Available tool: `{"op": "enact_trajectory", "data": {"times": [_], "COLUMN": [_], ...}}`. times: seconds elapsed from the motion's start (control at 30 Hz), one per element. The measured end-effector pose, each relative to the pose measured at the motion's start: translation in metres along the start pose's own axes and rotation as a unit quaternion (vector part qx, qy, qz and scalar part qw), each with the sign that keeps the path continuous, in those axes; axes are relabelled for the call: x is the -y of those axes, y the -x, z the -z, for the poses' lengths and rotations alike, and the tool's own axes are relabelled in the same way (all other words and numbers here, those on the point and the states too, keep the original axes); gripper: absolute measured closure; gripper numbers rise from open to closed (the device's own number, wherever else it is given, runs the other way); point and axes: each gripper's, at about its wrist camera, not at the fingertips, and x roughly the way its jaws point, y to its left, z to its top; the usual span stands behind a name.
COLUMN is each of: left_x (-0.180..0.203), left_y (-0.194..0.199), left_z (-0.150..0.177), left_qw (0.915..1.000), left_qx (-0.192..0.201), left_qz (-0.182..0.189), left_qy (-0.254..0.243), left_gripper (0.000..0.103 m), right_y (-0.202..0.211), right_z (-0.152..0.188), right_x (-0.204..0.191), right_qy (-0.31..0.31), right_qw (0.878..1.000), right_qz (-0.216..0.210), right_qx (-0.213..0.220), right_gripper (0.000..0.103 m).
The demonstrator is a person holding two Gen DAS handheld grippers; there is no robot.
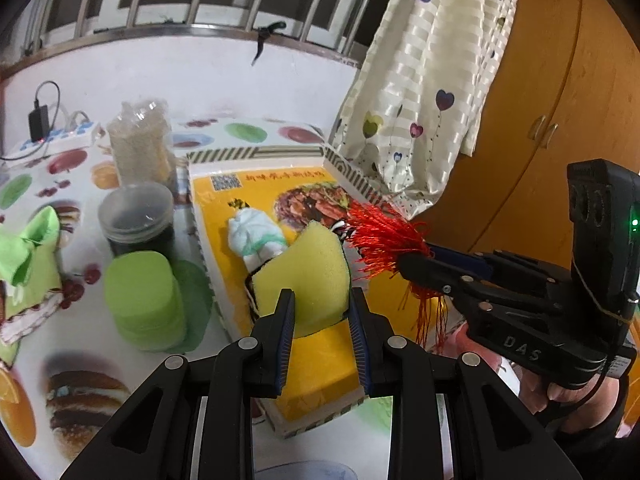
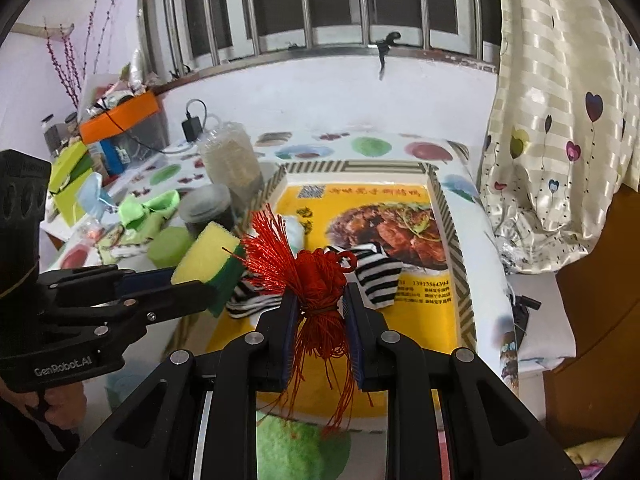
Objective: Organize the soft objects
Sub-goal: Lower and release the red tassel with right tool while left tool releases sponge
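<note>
Sponge (image 1: 304, 276), yellow w/ green scrub side, is clamped between the left gripper (image 1: 321, 320) fingers, held just above the yellow box lid (image 1: 320, 364) on the table (image 1: 60, 344). Red tassel knot (image 2: 320, 276) is pinched in the right gripper (image 2: 320, 312) fingers, threads hanging down betw. them, also over the lid. Both grippers sit close, sponge & tassel nearly touching. Striped black/white sock (image 2: 376, 276) lies on the lid behind the tassel; a rolled white cloth (image 1: 256, 240) lies farther back on it. Left of the lid: green cup stack (image 1: 144, 300), dark jar (image 1: 138, 220), green cloth (image 1: 28, 248).
</note>
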Motion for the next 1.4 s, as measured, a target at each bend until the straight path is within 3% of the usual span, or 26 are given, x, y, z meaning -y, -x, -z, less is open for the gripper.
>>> {"op": "enact_trajectory", "data": {"times": [0.23, 0.47, 0.97, 1.4], "left_x": [-0.003, -0.005, -0.014, -0.011], "left_y": [-0.028, -0.045, -0.075, -0.069], "left_z": [0.006, 0.005, -0.023, -0.019], "left_qw": [0.9993, 0.9987, 0.9993, 0.9988], "left_qx": [-0.034, -0.046, -0.037, -0.042], "left_qz": [0.013, 0.021, 0.006, -0.017], "left_qy": [0.003, 0.001, -0.009, -0.018], "left_gripper": [0.078, 0.078, 0.076, 0.072], "right_y": [-0.033, -0.052, -0.083, -0.056], "right_z": [0.014, 0.012, -0.015, -0.012], "right_x": [0.01, 0.015, 0.025, 0.016], "right_qy": [-0.012, -0.019, -0.029, -0.013], "right_qw": [0.999, 0.997, 0.997, 0.999], "right_qz": [-0.003, -0.002, 0.012, 0.022], "right_qx": [-0.052, -0.069, -0.068, -0.046], "right_gripper": [0.08, 0.08, 0.079, 0.076]}}
